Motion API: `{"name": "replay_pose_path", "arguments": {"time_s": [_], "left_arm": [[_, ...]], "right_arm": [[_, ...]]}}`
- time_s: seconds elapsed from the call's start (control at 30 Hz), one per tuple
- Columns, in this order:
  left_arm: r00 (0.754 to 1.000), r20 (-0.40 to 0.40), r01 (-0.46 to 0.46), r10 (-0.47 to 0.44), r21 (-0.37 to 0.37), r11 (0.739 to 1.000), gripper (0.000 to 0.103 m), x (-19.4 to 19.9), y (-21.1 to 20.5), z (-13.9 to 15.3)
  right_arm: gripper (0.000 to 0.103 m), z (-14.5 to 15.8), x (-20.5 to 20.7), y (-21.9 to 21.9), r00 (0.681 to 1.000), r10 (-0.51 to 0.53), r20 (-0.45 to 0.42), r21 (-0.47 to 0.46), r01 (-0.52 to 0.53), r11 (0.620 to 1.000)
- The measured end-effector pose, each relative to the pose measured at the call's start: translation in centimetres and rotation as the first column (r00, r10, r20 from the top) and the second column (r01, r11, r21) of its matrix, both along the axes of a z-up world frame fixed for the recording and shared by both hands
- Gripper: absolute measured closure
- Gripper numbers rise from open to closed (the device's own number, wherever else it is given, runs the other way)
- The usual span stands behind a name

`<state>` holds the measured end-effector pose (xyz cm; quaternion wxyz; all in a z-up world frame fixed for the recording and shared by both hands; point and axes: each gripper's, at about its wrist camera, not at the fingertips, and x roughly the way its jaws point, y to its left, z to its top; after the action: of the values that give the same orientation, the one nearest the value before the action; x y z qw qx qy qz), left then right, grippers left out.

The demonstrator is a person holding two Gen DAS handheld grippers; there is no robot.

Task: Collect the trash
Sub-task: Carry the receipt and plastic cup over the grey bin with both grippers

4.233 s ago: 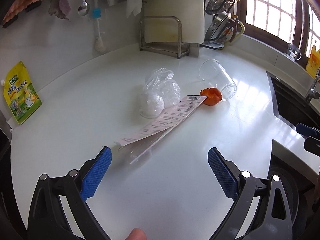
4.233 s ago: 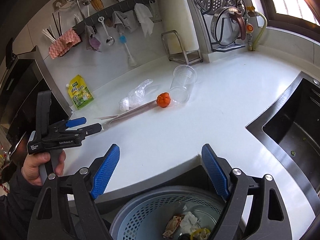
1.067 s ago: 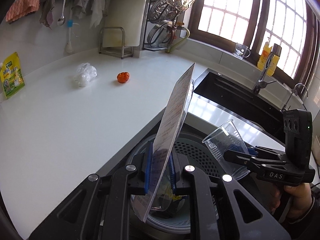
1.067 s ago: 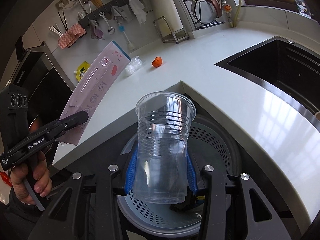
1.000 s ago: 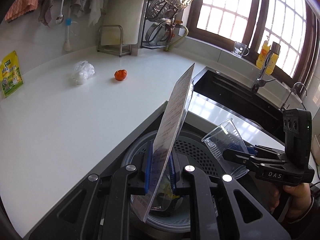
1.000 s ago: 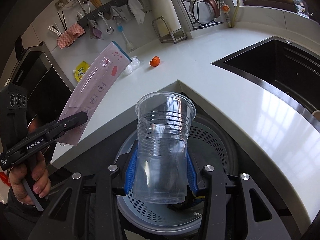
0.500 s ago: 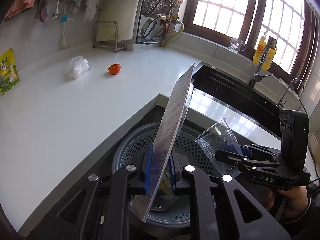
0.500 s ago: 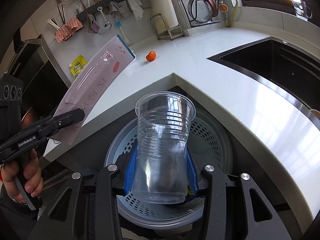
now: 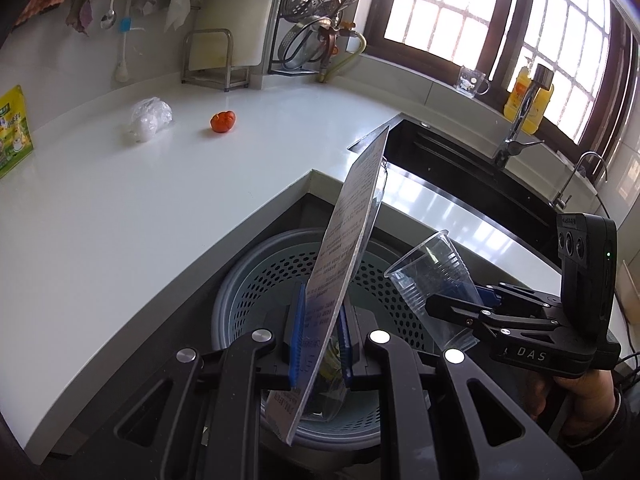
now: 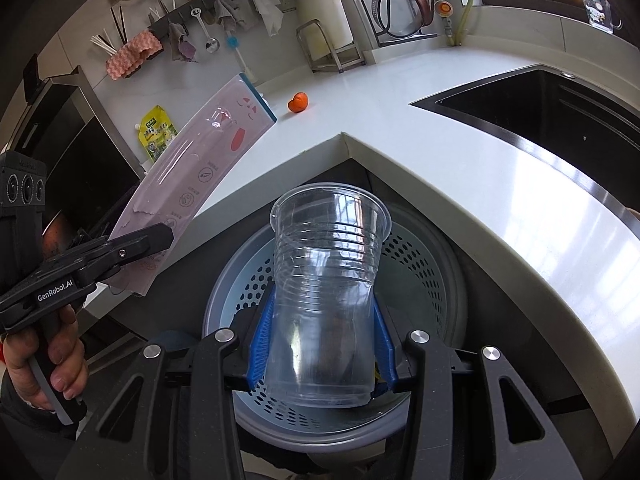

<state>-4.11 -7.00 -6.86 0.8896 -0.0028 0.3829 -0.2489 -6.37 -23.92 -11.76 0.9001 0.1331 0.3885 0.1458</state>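
My left gripper [image 9: 320, 338] is shut on a long flat plastic package [image 9: 348, 248] and holds it on edge above the blue perforated trash basket [image 9: 248, 292]. The package also shows in the right wrist view [image 10: 192, 184]. My right gripper [image 10: 320, 332] is shut on a clear plastic cup [image 10: 326, 292], squeezed at its base, over the same basket [image 10: 420, 268]. The cup also shows in the left wrist view [image 9: 432, 276]. A crumpled clear plastic bag [image 9: 148, 120] and an orange scrap [image 9: 223, 121] lie far back on the white counter [image 9: 120, 208].
A black sink [image 9: 472, 168] with a tap [image 9: 516, 128] sits to the right of the counter corner. A yellow-green pouch [image 9: 14, 128] leans on the left wall. A cutting board rack [image 9: 216, 60] and dish rack stand at the back.
Both grippers have moved from the counter to above the basket, each holding its item, and have drifted further over the basket in the last second. The counter items look farther away.
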Motion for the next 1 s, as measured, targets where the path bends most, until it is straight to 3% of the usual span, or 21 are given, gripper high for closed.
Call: {"name": "replay_pose_path", "arguments": {"time_s": [1.0], "left_arm": [[0.997,-0.071,0.018,-0.018,0.003,1.000,0.087,0.9,-0.8,-2.5]], "right_arm": [[0.057,-2.0,0.4,0.3,0.999,0.020,-0.044,0.009,-0.020,1.000]]}}
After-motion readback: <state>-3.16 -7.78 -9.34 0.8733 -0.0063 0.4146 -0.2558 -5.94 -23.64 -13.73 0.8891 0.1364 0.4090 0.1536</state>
